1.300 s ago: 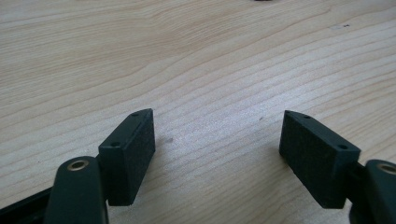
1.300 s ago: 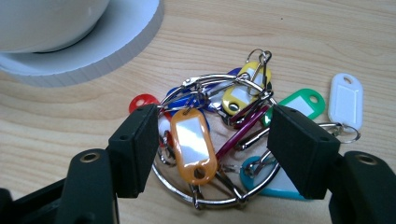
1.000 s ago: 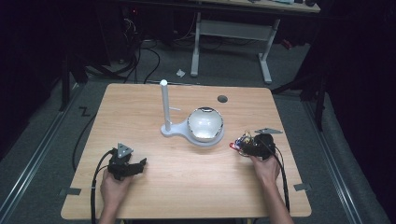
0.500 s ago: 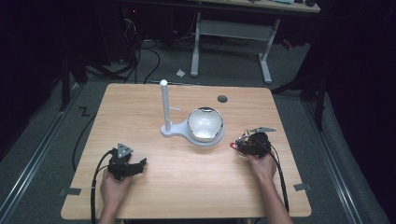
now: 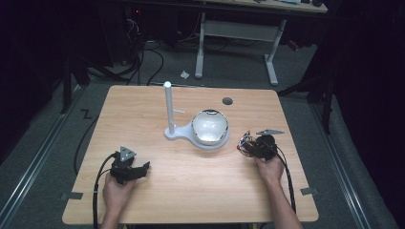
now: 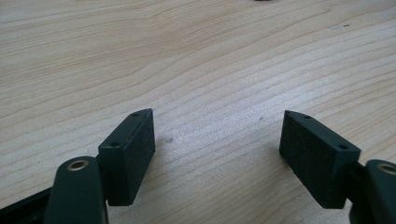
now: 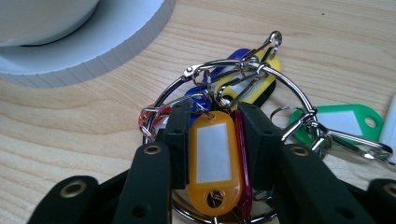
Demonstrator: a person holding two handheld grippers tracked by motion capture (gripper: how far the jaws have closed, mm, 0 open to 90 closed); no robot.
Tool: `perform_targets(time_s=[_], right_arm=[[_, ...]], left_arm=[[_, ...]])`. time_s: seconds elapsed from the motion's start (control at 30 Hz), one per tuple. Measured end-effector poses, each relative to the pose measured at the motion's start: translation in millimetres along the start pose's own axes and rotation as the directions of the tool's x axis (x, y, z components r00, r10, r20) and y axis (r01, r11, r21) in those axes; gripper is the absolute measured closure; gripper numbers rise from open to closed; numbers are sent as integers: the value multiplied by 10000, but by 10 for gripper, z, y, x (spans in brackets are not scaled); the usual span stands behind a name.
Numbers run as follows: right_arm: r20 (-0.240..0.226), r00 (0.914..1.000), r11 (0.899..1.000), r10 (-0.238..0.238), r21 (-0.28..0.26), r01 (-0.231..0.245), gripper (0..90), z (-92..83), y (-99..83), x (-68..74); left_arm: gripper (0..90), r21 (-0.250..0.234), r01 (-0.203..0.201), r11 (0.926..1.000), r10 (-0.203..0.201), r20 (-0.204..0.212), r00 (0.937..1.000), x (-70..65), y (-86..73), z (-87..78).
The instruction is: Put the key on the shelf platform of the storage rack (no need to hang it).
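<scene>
A bunch of coloured key tags (image 7: 219, 116) hangs on a large metal ring (image 7: 289, 88). My right gripper (image 7: 215, 121) is shut on the bunch, with an orange tag (image 7: 215, 158) and a dark red tag squeezed between its jaws. In the high view that gripper (image 5: 255, 145) sits just right of a white stand's base (image 5: 191, 138), whose silvery bowl (image 5: 210, 126) and upright white post (image 5: 168, 107) rise mid-table. My left gripper (image 5: 136, 171) rests at the front left, open, with bare wood between its pads (image 6: 133, 149).
The wooden table (image 5: 143, 109) has a round cable hole (image 5: 227, 100) at the back. A green tag (image 7: 345, 121) lies on the wood right of the jaws. The white base's rim (image 7: 107, 42) is close ahead of the right gripper. Cables and a desk frame stand beyond the far edge.
The right gripper with the key tags has edged slightly left towards the white base. The left gripper has not moved.
</scene>
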State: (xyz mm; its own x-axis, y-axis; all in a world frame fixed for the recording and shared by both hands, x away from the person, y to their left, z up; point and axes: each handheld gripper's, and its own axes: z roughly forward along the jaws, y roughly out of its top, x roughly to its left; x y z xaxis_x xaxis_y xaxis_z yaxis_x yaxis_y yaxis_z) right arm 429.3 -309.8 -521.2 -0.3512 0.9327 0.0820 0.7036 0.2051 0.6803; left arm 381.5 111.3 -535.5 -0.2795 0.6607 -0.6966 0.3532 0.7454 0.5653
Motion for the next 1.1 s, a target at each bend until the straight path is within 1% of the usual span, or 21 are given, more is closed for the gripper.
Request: perform_targets(time_s=[0.03,0.07,0.1,0.13,0.23,0.33,0.37,0.4,0.43,0.5,0.53,0.57,0.6,0.7,0.77,0.9,1.1], right_arm=[[4,10000,10000,-67,19,67,692,-3,-2,3],[69,9997,9997,-235,55,235,693,-4,-3,19],[69,9997,9997,-235,55,235,693,-4,-3,19],[175,9991,9992,-393,76,392,694,-4,-4,34],[162,9990,9991,-424,60,423,696,-5,-7,36],[283,9971,9975,-708,12,708,698,-9,-13,58],[283,9971,9975,-708,12,708,698,-9,-13,58],[311,9955,9956,-898,-258,906,812,-39,-12,66],[302,9963,9957,-802,-449,815,819,-85,11,67],[297,9963,9955,-811,-460,824,820,-98,25,68],[431,9929,9936,-1108,-184,1117,820,-78,27,82],[431,9929,9936,-1108,-184,1117,820,-78,27,82],[432,9920,9929,-1187,-73,1191,821,-61,15,84],[454,9921,9929,-1169,-171,1178,823,-65,3,79],[438,9922,9927,-1171,-221,1182,824,-77,7,79],[348,9950,9938,-941,-564,960,825,-167,29,45],[376,9942,9913,-1003,-822,1031,827,-340,52,7]], left_arm=[[270,4,-8,10000,8,6,10000,1,0,0],[270,1,-7,10000,7,3,10000,1,0,0],[270,1,-7,10000,7,3,10000,1,0,0],[270,2,-13,10000,13,7,10000,1,0,0],[270,0,-5,10000,5,3,10000,0,0,0],[270,2,-10,10000,10,7,10000,1,0,0],[270,2,-10,10000,10,7,10000,1,0,0],[270,-8,-8,10000,8,-2,10000,0,0,0],[270,-8,-8,10000,8,-2,10000,0,0,0],[270,-9,10,10000,-10,-9,10000,-1,0,1],[270,3,-4,10000,4,6,10000,0,0,0],[270,3,-4,10000,4,6,10000,0,0,0],[270,-7,1,10000,-1,-5,10000,0,0,1],[270,9,69,10000,-69,-39,10000,-4,1,-1],[269,-7,-2,10000,2,-3,10000,1,1,1],[270,-7,-2,10000,2,-1,10000,0,0,1],[270,-5,-6,10000,6,-1,10000,0,0,0]])
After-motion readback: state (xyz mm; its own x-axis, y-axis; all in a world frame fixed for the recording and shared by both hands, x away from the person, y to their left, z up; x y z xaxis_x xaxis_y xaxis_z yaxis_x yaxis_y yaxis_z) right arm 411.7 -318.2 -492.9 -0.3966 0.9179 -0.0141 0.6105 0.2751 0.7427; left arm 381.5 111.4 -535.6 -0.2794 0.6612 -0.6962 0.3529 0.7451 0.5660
